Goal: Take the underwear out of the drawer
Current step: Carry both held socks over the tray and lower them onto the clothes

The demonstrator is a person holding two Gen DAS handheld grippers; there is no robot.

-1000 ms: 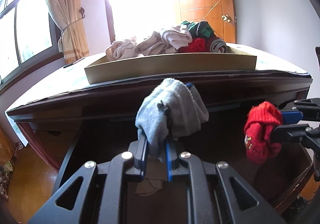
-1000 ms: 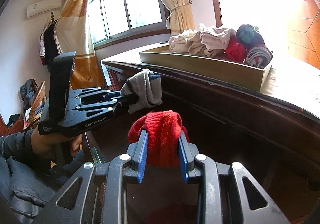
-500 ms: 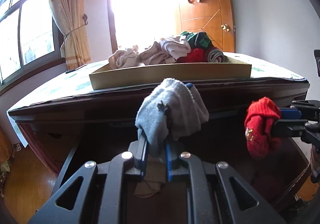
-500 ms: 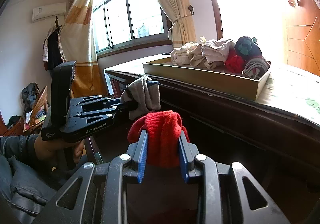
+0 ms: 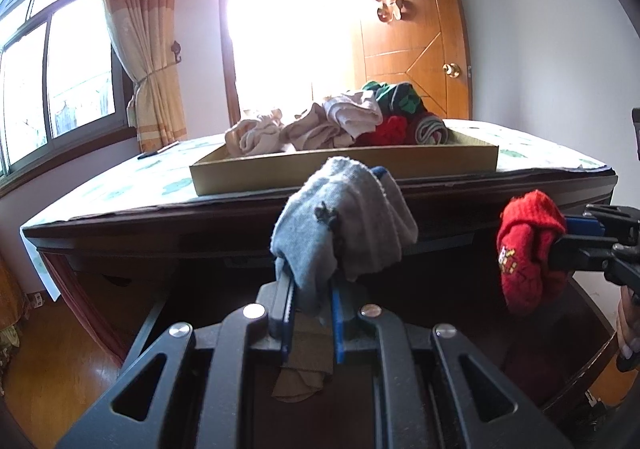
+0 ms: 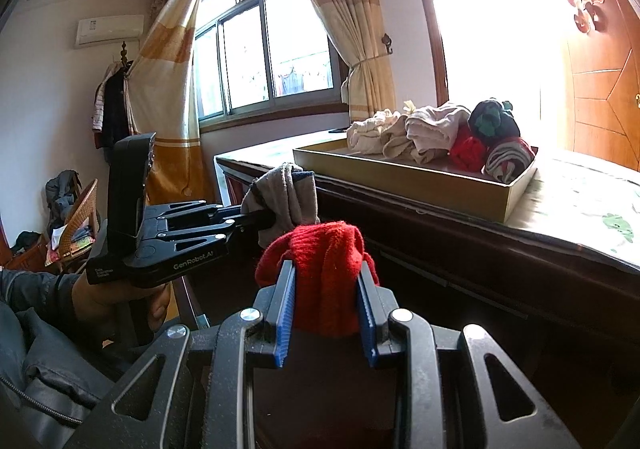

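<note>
Left gripper: your left gripper [image 5: 312,313] is clamped on a grey rolled garment [image 5: 344,225], the blue fingers pinching its lower fold while the bulk flops over the tips.
Right gripper: your right gripper [image 6: 325,313] is closed around a red knitted piece [image 6: 324,269], which fills the gap between the pads.
What changed: over the last second both bundles have risen; the tray [image 5: 344,165] on the dresser top now sits lower in the left view and more of its contents shows, so you have lifted both hands clear of the drawer.
Where the underwear is: both pieces hang in the air in front of the dresser edge [image 5: 280,209], above the open drawer [image 5: 200,289] and below the tray rim, well apart from each other.
Tray: it already holds a pile of beige, green, red and striped garments [image 5: 352,121].
Still in the drawer: a tan scrap [image 5: 304,377] shows beneath your left fingers; what it is cannot be told.
Meaning for the task: extraction looks done for these two; carrying them up and over the tray wall seems next.
Watch: the loose grey folds could catch on the dresser edge.
</note>
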